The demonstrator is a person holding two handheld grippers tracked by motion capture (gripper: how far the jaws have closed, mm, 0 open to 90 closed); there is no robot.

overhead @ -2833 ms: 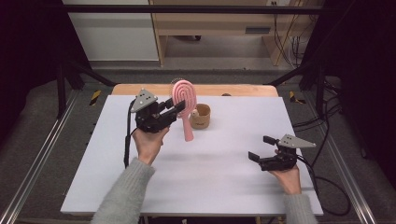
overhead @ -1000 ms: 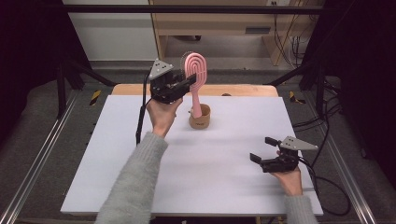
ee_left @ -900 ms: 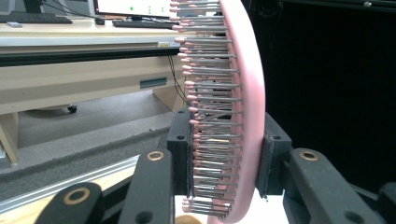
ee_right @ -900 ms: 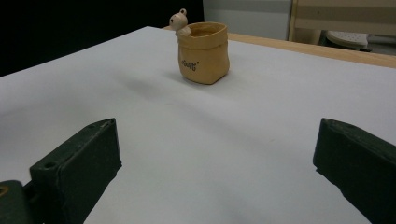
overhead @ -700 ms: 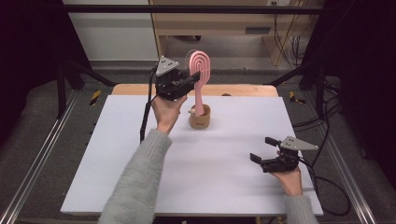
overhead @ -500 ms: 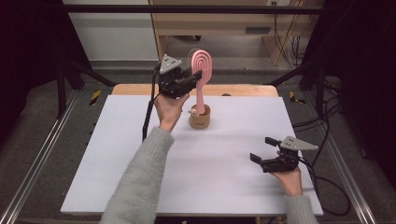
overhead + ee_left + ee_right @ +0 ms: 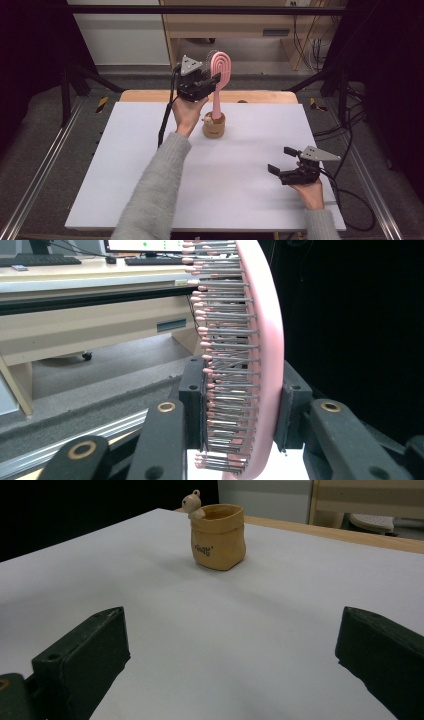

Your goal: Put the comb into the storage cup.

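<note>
Your left tool (image 7: 212,82) is clamped on the pink hairbrush (image 7: 219,80), held upright, handle end at the mouth of the tan cup (image 7: 214,125); in or above, cannot tell. Your right tool (image 7: 283,161) rests wide open and empty on the white counter (image 7: 125,165), well apart from the cup.

Brush above cup, far side of table

The hairbrush (image 7: 219,80) stands upright over the cup (image 7: 214,126), left gripper (image 7: 206,85) beside it; the right gripper (image 7: 283,165) sits well apart, near-right on the table (image 7: 125,170).
</note>
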